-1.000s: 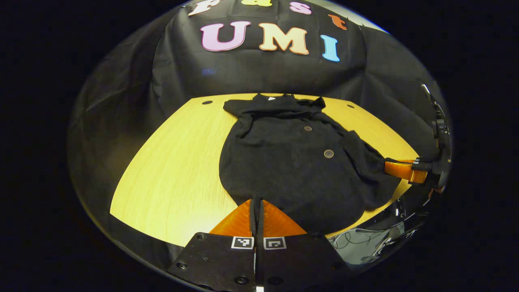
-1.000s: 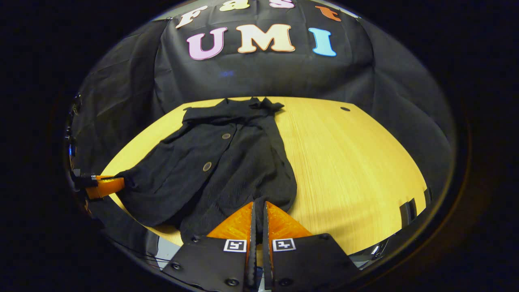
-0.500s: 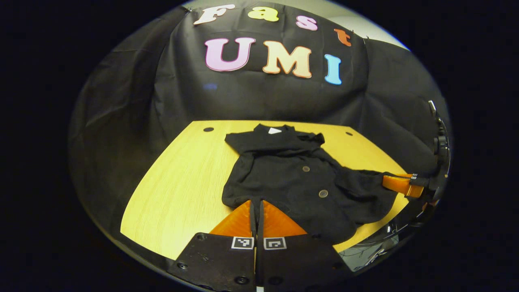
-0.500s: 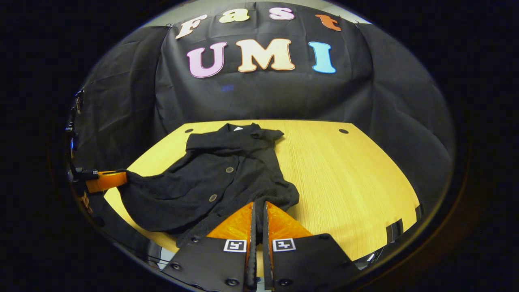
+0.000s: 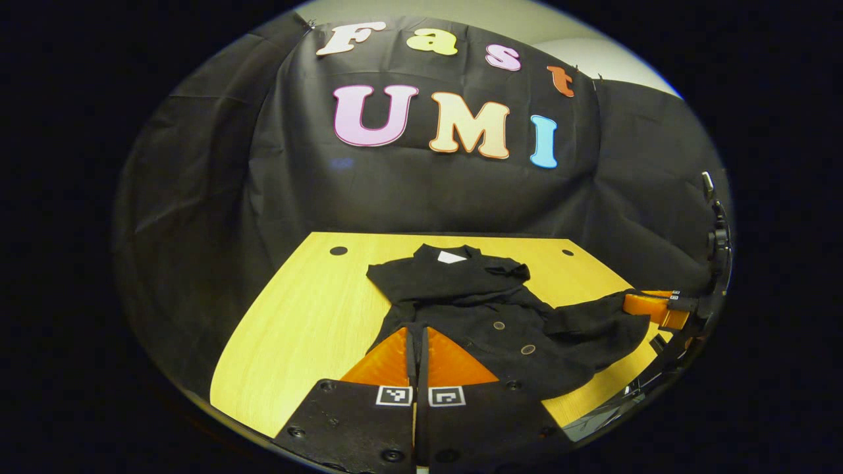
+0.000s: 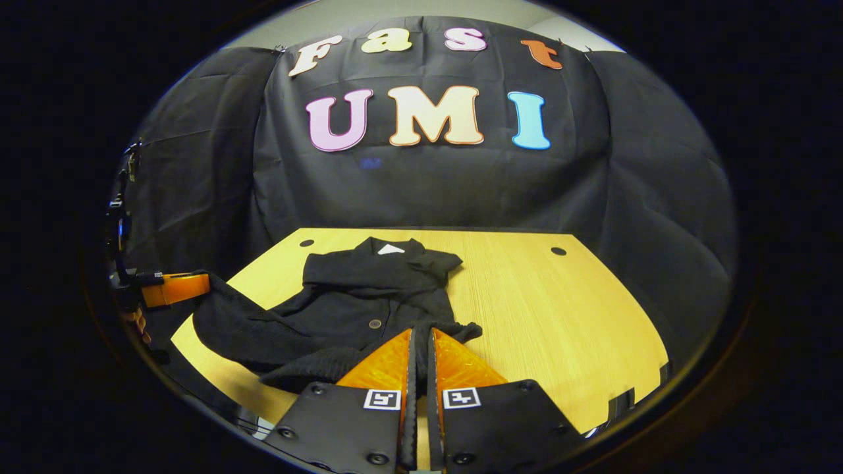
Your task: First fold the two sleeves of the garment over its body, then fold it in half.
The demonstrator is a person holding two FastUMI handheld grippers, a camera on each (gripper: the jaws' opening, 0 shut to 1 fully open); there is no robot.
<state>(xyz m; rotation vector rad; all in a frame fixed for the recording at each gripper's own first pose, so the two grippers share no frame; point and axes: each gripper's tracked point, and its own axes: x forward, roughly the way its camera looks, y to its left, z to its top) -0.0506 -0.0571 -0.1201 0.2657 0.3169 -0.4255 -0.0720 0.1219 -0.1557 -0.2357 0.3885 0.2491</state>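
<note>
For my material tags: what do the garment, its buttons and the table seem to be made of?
Garment: soft matte black fabric, perhaps knit; it drapes and creases. Buttons: round, brownish, slightly shiny; material unclear. Table: light wood or wood-look laminate, with straight grain lines.

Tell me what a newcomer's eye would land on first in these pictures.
First the black garment, lying on the yellow wooden table with its collar toward the far wall and its near hem lifted off the wood. Next, the two grippers pinching that hem: the right gripper at one corner, the left gripper at the other.
</note>
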